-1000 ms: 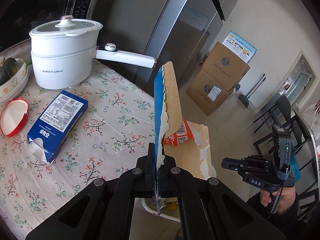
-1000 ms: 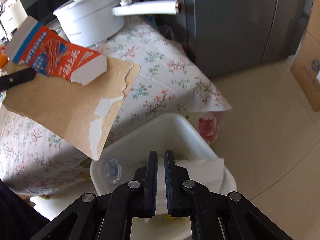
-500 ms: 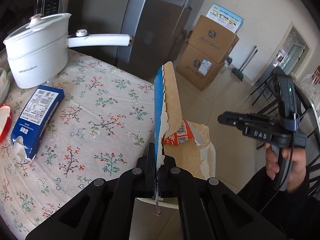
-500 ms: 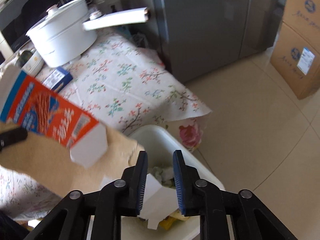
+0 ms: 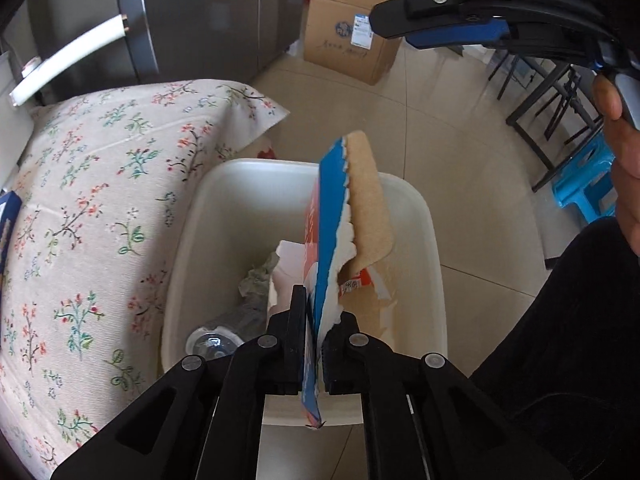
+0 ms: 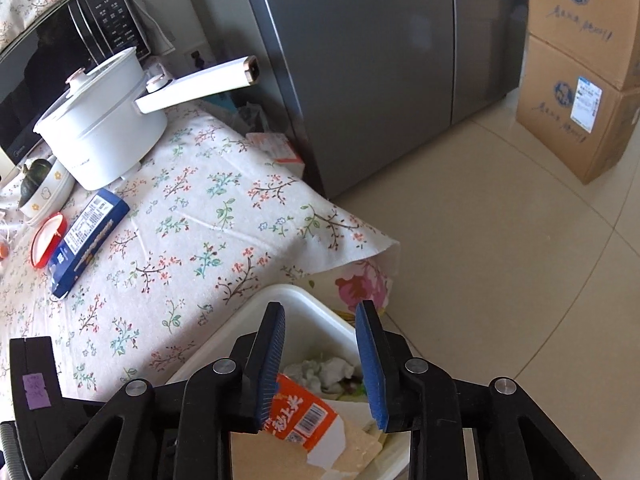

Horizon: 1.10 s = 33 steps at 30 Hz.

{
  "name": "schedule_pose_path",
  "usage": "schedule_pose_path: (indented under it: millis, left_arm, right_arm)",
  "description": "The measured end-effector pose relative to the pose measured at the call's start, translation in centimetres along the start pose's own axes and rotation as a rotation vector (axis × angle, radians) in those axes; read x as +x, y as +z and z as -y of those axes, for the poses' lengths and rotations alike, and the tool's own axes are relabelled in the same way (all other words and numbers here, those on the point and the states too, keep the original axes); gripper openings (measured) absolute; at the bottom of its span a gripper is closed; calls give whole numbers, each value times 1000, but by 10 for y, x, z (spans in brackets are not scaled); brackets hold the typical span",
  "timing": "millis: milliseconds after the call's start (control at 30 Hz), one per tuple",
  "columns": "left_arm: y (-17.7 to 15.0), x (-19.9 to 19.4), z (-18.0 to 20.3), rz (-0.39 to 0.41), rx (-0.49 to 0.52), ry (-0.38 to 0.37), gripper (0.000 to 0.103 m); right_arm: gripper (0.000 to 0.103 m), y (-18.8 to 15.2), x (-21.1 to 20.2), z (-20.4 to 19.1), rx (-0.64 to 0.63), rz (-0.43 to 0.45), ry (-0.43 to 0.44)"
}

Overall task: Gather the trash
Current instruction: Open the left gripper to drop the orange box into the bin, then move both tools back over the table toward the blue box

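Note:
My left gripper (image 5: 314,312) is shut on a torn, flattened orange-and-blue carton (image 5: 332,232) with brown cardboard inside, holding it upright over the white trash bin (image 5: 208,216). The bin holds crumpled paper (image 5: 256,280) and a clear plastic bottle (image 5: 212,340). In the right wrist view my right gripper (image 6: 320,328) is open and empty above the bin (image 6: 296,300), with the carton (image 6: 304,416) below its fingers. A blue box (image 6: 90,236) lies on the floral tablecloth (image 6: 192,232).
A white pot (image 6: 100,120) with a long handle, a red-rimmed lid (image 6: 46,240) and a bowl (image 6: 48,192) stand on the table. A grey fridge (image 6: 380,60) and stacked cardboard boxes (image 6: 580,92) stand behind. Chairs and a blue stool (image 5: 584,184) are right.
My left gripper has carried the carton off the table edge to over the bin. My right gripper has opened wide and risen above the bin.

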State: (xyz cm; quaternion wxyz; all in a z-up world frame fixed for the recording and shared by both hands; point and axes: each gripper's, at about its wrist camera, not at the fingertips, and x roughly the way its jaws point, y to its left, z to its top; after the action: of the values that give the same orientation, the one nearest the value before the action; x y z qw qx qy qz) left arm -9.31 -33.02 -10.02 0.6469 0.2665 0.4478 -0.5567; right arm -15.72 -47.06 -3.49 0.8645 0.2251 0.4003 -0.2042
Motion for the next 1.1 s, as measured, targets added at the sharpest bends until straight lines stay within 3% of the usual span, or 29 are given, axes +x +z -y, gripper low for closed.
schedule_pose_path:
  millis: [333, 633, 767, 900, 967, 1100]
  left_arm:
    - [5, -10, -17, 36, -116, -123, 28]
    - [3, -6, -20, 2, -123, -79, 28]
    - [6, -20, -38, 34, -197, -61, 28]
    - [7, -43, -65, 84, -302, -33, 29]
    - [6, -55, -80, 107, -352, -20, 31]
    - [-1, -79, -112, 153, -453, 8, 48]
  right_arm:
    - [35, 1, 3, 4, 13, -12, 31]
    - [36, 0, 9, 0, 1, -26, 29]
    - [37, 0, 15, -3, -2, -47, 46]
    - [45, 1, 24, -9, 5, -78, 81]
    - [49, 1, 29, -13, 10, -97, 102]
    - [56, 1, 40, -27, 8, -130, 128]
